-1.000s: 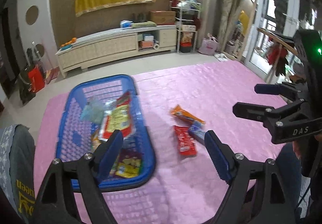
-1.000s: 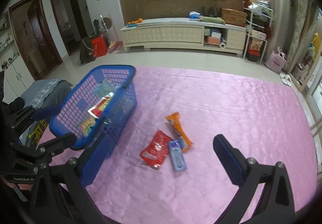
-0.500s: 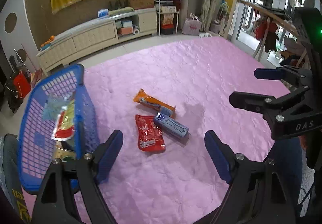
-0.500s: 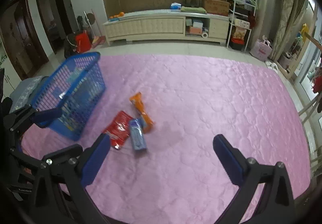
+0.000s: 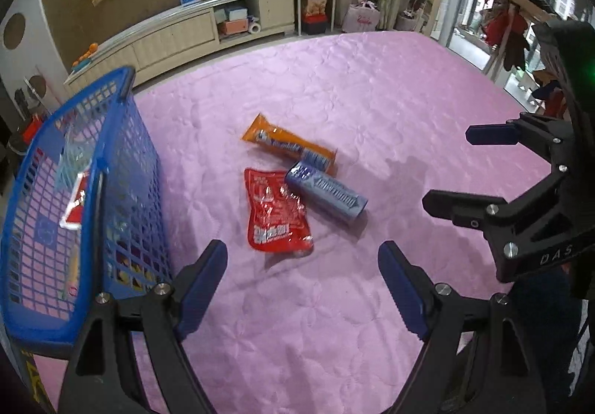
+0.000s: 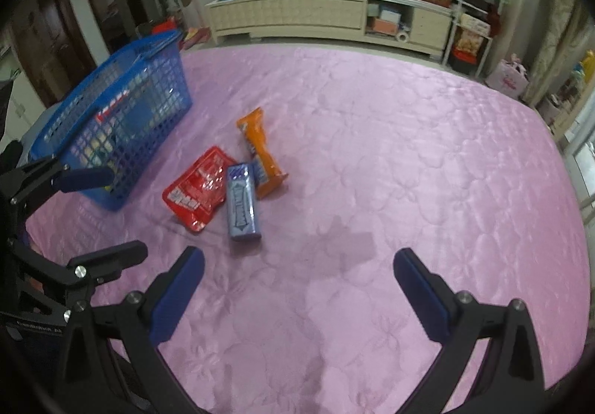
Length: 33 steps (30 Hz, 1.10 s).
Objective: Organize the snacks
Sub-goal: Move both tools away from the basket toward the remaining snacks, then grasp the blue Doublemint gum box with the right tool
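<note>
Both spread and empty, left gripper [image 5: 303, 285] and right gripper [image 6: 297, 283] overlook open pink bedspread [image 6: 427, 161] beside blue basket [image 5: 122, 168].

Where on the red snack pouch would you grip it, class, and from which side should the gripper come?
Grip the red pouch by its free near edge, coming from above on the open left gripper side. It lies flat, and the blue pack overlaps its far right corner, so that edge is likely easiest.

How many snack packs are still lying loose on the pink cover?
3: an orange bar farthest back, a blue pack across its end, a red pouch beside that. More sit in the blue basket.
</note>
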Motion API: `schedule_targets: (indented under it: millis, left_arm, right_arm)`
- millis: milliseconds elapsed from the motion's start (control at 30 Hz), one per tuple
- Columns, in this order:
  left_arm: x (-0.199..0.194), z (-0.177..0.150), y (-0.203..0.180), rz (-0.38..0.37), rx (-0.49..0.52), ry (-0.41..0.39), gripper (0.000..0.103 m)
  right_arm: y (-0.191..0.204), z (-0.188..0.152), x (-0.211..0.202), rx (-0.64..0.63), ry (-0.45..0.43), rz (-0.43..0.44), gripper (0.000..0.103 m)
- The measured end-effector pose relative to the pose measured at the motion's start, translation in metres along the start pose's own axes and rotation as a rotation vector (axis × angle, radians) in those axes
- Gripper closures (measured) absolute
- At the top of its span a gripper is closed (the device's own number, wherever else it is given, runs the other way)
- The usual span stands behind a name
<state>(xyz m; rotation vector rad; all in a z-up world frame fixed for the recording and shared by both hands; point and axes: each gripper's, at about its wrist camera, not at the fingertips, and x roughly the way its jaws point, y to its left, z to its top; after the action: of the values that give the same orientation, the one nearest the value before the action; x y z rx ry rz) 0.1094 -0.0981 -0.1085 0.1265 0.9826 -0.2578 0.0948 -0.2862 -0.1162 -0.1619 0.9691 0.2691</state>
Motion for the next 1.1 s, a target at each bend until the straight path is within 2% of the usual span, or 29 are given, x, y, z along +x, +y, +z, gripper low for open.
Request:
schedule_targets:
  millis: [67, 133, 200, 367, 433, 600, 667, 767, 833, 933, 1100]
  left_arm:
    - [0.004, -0.002, 0.001, 0.01, -0.015, 0.001, 0.021]
    - [0.009, -0.004, 0.001, 0.028, -0.023, 0.001, 0.021]
    - [0.013, -0.005, 0.001, 0.04, -0.022, 0.005, 0.021]
    - [0.019, -0.008, 0.002, 0.067, -0.027, 0.013, 0.021]
    - [0.02, -0.007, 0.003, 0.077, -0.034, 0.009, 0.021]
    - [0.025, -0.005, 0.005, 0.088, -0.058, 0.009, 0.021]
    - [0.028, -0.005, 0.007, 0.121, -0.062, 0.016, 0.021]
    - [0.029, -0.004, 0.009, 0.117, -0.07, 0.028, 0.021]
    - [0.029, -0.003, 0.008, 0.123, -0.064, 0.03, 0.021]
    - [0.029, 0.0, 0.006, 0.125, -0.057, 0.032, 0.021]
    - [0.033, 0.002, 0.002, 0.105, -0.053, 0.035, 0.021]
  right_arm:
    - [0.004, -0.001, 0.006, -0.03, 0.005, 0.019, 0.003]
    - [0.006, -0.001, 0.014, -0.055, 0.016, 0.036, 0.019]
    - [0.007, 0.0, 0.024, -0.083, 0.037, 0.054, 0.025]
    - [0.015, 0.004, 0.044, -0.129, 0.064, 0.098, 0.03]
    - [0.02, 0.006, 0.054, -0.15, 0.075, 0.103, 0.035]
    - [0.029, 0.013, 0.07, -0.177, 0.089, 0.129, 0.035]
    - [0.031, 0.017, 0.074, -0.199, 0.083, 0.117, 0.036]
    - [0.033, 0.021, 0.082, -0.214, 0.088, 0.124, 0.051]
    - [0.034, 0.024, 0.085, -0.233, 0.082, 0.129, 0.067]
    - [0.037, 0.023, 0.082, -0.253, 0.057, 0.114, 0.069]
    - [0.024, 0.02, 0.062, -0.211, 0.01, 0.112, 0.069]
